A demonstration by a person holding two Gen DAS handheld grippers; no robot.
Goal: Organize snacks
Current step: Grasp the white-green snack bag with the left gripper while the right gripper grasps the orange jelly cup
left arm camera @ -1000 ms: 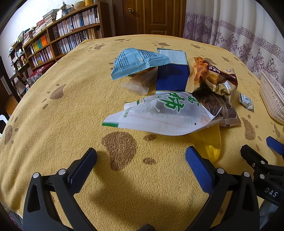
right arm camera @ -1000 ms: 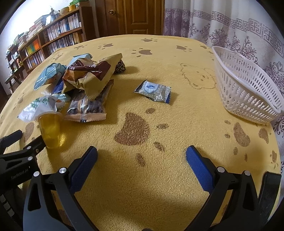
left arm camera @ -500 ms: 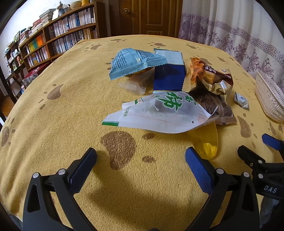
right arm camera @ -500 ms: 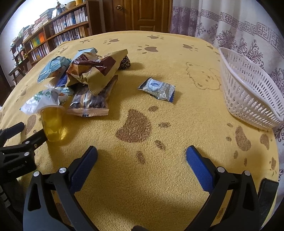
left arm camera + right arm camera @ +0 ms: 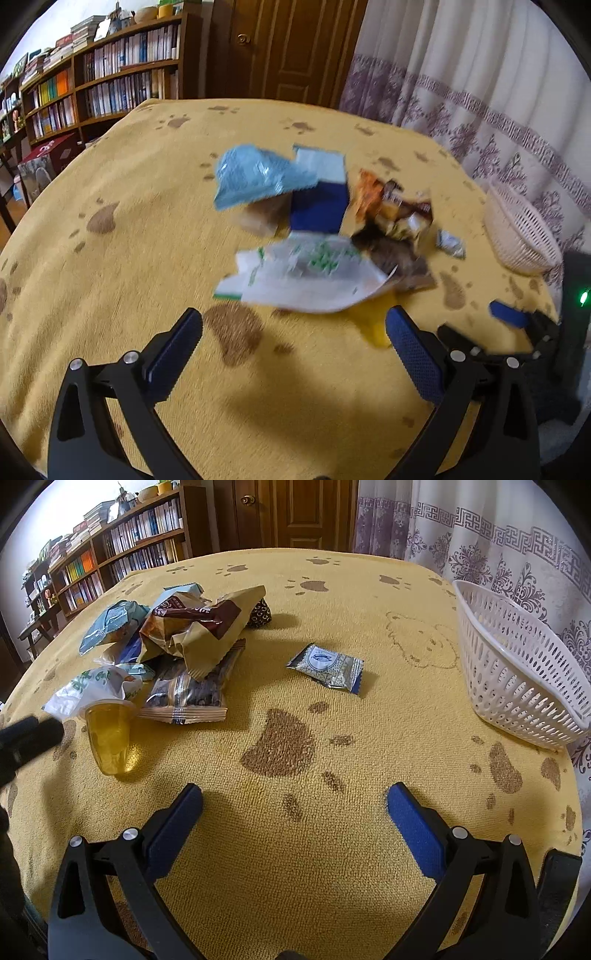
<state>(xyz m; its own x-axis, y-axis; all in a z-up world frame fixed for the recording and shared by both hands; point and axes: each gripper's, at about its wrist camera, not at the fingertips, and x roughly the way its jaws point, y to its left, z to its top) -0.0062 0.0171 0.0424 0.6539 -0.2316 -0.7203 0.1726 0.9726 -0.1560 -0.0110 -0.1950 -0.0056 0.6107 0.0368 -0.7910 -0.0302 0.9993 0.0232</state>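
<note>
A pile of snack packets lies on the yellow paw-print tablecloth (image 5: pixel 295 849): a white and green bag (image 5: pixel 306 277), a light blue bag (image 5: pixel 255 177), a dark blue packet (image 5: pixel 319 206), a brown bag (image 5: pixel 207 627) and a clear dark packet (image 5: pixel 192 690). A yellow jelly cup (image 5: pixel 109 734) stands beside the pile. A small silver sachet (image 5: pixel 328 666) lies apart. A white basket (image 5: pixel 517 664) sits at the right. My left gripper (image 5: pixel 293 332) is open and empty, short of the pile. My right gripper (image 5: pixel 295 808) is open and empty, above bare cloth.
Bookshelves (image 5: pixel 110 554) stand at the back left, a wooden door (image 5: pixel 295 513) behind the table and patterned curtains (image 5: pixel 498 535) at the right. The other gripper's tip (image 5: pixel 26 734) shows at the left edge of the right wrist view.
The left gripper has pulled back and up, so the pile looks smaller and blurred. The right gripper has shifted slightly. Both stay open.
</note>
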